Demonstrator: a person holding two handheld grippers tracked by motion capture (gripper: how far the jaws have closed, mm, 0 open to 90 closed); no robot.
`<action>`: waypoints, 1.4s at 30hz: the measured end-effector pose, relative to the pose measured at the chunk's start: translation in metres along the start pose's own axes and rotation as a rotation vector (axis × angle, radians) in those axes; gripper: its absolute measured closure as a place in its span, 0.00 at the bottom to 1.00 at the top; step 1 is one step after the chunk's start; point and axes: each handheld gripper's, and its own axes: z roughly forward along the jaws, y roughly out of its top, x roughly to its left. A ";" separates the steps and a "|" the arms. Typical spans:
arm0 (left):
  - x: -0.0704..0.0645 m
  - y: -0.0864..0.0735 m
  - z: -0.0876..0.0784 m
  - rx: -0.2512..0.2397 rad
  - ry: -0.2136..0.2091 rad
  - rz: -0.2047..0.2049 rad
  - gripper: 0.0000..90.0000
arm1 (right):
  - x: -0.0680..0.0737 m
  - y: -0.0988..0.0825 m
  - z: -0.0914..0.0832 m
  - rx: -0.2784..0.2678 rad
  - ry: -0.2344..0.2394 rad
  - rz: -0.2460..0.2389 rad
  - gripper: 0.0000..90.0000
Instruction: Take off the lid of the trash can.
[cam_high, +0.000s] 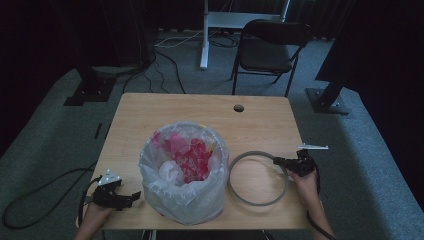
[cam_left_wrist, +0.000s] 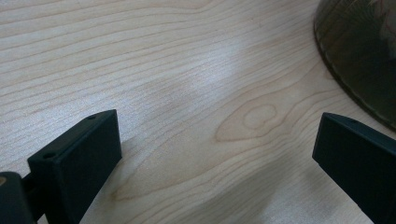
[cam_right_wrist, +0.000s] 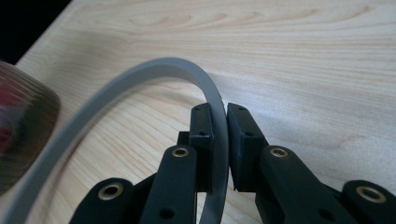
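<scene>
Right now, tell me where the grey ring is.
In the high view the grey ring lies flat on the table, right of the bagged bin, its right edge pinched by the right gripper.

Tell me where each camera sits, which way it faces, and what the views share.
High view: above the person's side, facing forward and down on the table; both hands, left gripper, right gripper.
Left gripper view: on the left gripper, looking along open jaws at tabletop and the bin's base.
Right gripper view: on the right gripper, shut on the grey ring.
Shared: high and right gripper views both show ring and bin.
</scene>
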 end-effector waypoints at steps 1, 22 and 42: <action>0.000 0.000 0.000 0.001 0.001 0.001 0.01 | 0.000 0.000 0.001 0.009 -0.009 -0.003 0.90; -0.001 0.000 0.001 0.006 -0.007 0.003 0.01 | -0.003 -0.004 0.007 0.057 -0.035 -0.008 0.64; -0.002 0.000 0.000 0.003 -0.009 0.009 0.01 | 0.023 0.003 -0.008 0.019 0.008 -0.110 0.15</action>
